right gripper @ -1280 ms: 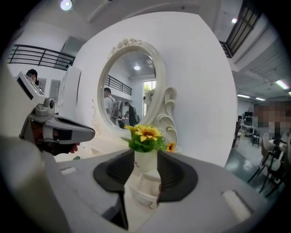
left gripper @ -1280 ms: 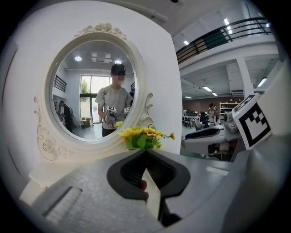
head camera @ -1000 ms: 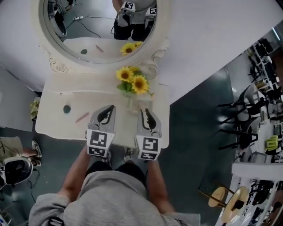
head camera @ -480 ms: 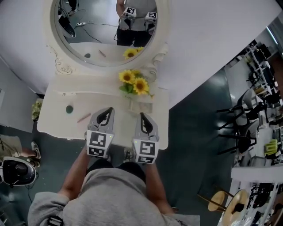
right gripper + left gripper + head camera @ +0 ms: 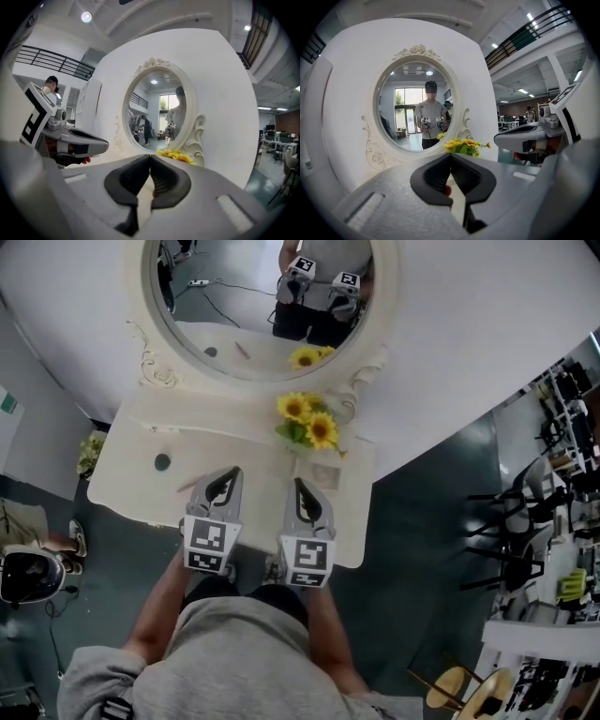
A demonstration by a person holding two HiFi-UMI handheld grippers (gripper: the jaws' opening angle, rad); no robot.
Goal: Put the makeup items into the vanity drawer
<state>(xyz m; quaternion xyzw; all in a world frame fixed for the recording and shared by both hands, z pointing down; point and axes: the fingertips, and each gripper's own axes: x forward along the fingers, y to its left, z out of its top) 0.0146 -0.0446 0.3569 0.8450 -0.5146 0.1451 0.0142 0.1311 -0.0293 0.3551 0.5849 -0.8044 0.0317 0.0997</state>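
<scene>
Two makeup items lie on the table [image 5: 127, 479] in the head view. A pink stick [image 5: 190, 486] rests just left of the left gripper [image 5: 231, 474], and a small dark round compact [image 5: 162, 462] sits farther left. The right gripper [image 5: 299, 486] is well apart from both. Both items look light and hard. The stick would likely roll, so pinch it across its middle; take the flat compact by its rim. Left gripper view: jaws pressed together, nothing between. Right gripper view: jaws likewise together, empty.

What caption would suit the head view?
Shut left gripper and shut right gripper at a white vanity with sunflowers.
</scene>
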